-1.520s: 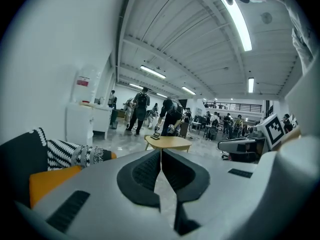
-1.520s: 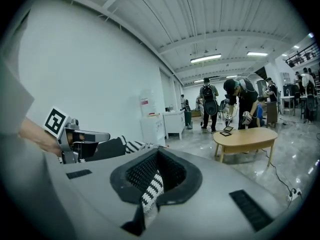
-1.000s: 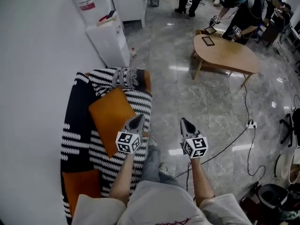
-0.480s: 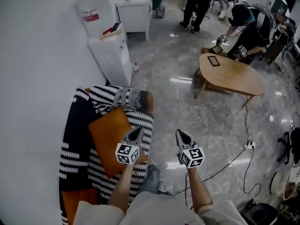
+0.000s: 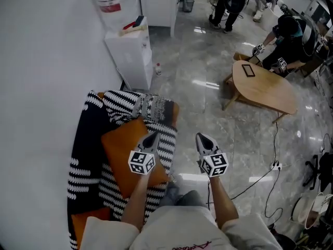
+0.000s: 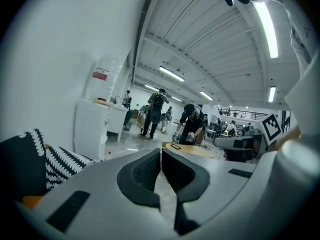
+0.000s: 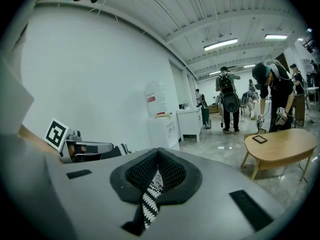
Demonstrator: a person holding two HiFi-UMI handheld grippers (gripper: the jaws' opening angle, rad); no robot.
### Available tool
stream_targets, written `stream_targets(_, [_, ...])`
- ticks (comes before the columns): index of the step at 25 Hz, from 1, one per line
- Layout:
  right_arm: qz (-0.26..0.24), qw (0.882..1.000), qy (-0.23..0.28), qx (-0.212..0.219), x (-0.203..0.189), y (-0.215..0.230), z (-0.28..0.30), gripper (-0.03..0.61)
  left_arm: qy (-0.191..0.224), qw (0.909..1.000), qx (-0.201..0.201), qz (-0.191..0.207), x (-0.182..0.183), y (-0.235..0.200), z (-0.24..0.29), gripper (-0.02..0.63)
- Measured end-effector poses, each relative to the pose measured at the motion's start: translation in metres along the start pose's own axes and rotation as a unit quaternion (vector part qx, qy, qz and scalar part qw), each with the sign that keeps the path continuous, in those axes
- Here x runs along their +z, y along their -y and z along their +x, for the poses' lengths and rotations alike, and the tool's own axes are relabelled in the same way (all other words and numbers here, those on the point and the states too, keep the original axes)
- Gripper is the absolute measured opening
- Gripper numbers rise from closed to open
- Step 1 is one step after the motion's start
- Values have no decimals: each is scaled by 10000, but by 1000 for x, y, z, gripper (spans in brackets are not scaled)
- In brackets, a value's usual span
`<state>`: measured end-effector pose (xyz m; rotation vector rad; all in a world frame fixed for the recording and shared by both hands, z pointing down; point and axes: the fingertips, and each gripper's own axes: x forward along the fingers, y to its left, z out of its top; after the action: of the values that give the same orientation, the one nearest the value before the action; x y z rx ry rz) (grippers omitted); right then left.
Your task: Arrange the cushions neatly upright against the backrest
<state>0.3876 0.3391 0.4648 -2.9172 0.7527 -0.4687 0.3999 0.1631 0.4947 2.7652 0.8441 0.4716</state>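
Note:
A black-and-white striped sofa (image 5: 86, 155) stands along the white wall on the left. A large orange cushion (image 5: 125, 158) lies flat on its seat. At the far end of the seat a grey patterned cushion (image 5: 153, 108) leans against the armrest. A second orange cushion (image 5: 86, 223) shows at the near end. My left gripper (image 5: 152, 136) hovers shut and empty over the big orange cushion's right edge. My right gripper (image 5: 202, 138) is shut and empty over the floor beside the sofa. In the left gripper view the pads (image 6: 150, 169) meet; likewise the pads (image 7: 167, 171) in the right gripper view.
A white water dispenser (image 5: 130, 51) stands just beyond the sofa, with a white cabinet (image 5: 158, 4) behind it. An oval wooden table (image 5: 265, 87) stands to the right, with people bending over it. A cable and power strip (image 5: 274, 165) lie on the glossy floor.
The head view has swung slightly, so the sofa and room have shifted in the frame. Both grippers stay shut, held out in front at about the same spots. The cushions have not moved.

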Motion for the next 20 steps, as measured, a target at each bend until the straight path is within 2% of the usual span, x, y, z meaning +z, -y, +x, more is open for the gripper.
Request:
stream_targets(11, [-235, 9995, 108, 173, 31, -10, 48, 28, 171, 9997, 147, 73, 32, -33, 8, 37])
stream_targets(16, [-294, 9990, 84, 323, 35, -9, 73, 28, 249, 9990, 360, 57, 40, -55, 8, 37])
stream_targets(20, [-321, 9982, -116, 489, 28, -4, 96, 28, 218, 9973, 686, -116, 36, -81, 6, 37])
